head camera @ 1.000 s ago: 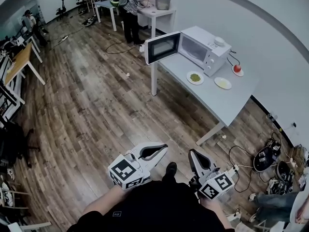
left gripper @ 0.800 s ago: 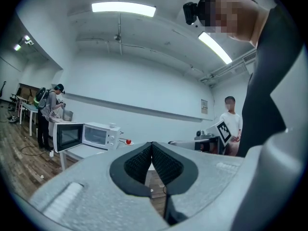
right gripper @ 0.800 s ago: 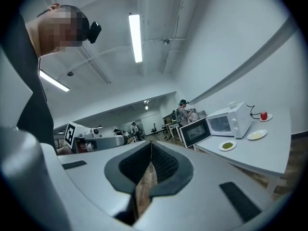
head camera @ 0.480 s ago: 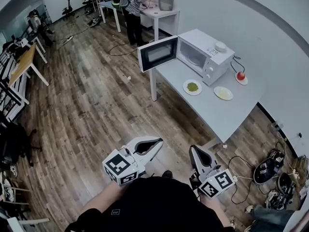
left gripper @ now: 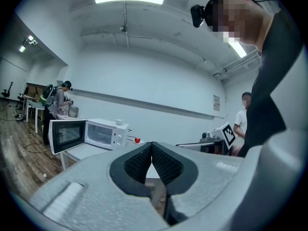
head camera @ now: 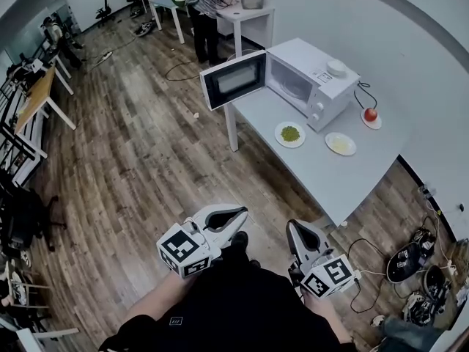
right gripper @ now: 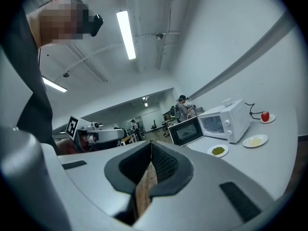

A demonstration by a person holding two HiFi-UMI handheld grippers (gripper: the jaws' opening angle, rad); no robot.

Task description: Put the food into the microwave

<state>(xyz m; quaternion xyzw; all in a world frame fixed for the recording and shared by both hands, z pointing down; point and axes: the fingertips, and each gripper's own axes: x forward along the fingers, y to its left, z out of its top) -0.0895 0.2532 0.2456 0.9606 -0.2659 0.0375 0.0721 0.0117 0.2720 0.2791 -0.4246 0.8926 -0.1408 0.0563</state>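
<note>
Currently left tongs (head camera: 240, 213), right tongs (head camera: 292, 227) closed on nothing, table (head camera: 344, 182) edge, open microwave (head camera: 315, 86) well ahead, floor (head camera: 183, 145) between.

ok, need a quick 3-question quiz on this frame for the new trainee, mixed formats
1. True or false: the microwave door is shut.
2. How many servings of food sit on the table? A) two B) three C) four
3. Fill in: the left gripper and right gripper both have their jaws ____, with nothing between them.

Key:
1. False. The door hangs open.
2. B. They are green food, pale yellow food and a red fruit.
3. Shut.
</note>
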